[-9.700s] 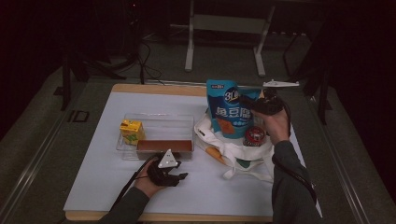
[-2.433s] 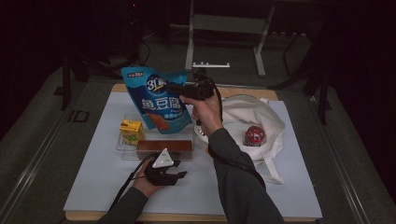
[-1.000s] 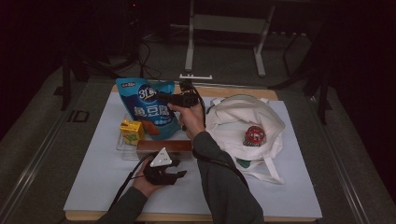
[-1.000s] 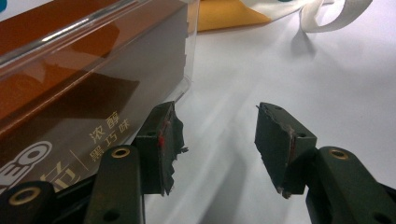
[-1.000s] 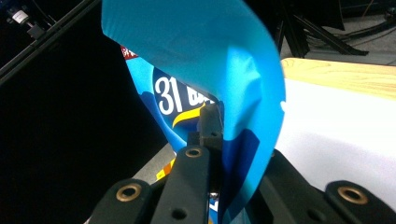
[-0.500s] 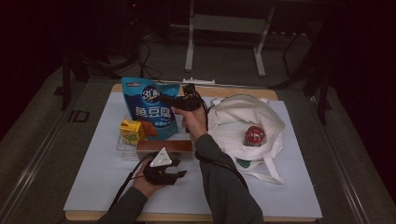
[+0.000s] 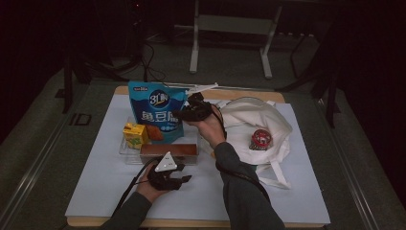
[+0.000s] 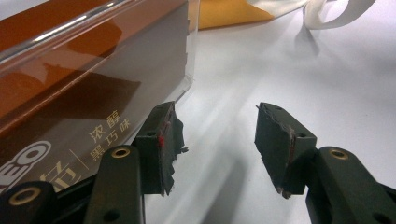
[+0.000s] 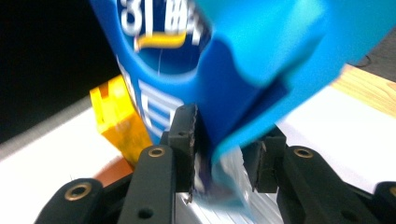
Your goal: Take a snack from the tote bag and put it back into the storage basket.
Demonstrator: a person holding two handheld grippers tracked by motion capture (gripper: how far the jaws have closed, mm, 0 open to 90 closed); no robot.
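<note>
A blue snack bag (image 7: 158,112) stands upright in the clear tray (image 7: 125,152), behind a yellow carton (image 7: 135,135) and a long brown box (image 7: 167,151). My right gripper (image 7: 184,115) is at the bag's right edge. Its jaws have just been opening, and in the right gripper view (image 9: 219,135) the bag's edge (image 9: 219,84) still lies between the parted pads. My left gripper (image 7: 184,179) rests on the white mat by the tray's front right corner. It is open, and in the left gripper view (image 8: 217,123) nothing lies between its jaws.
A white tote bag (image 7: 258,124) lies open to the right of the tray, with a round red item (image 7: 261,139) on it. The white mat (image 7: 287,201) covers the wooden table. Dark floor and stand legs lie beyond the far edge.
The blue bag was carried left from the tote bag and has sunk lower into the tray. The right hand has dropped with it. The left hand has stayed put.
</note>
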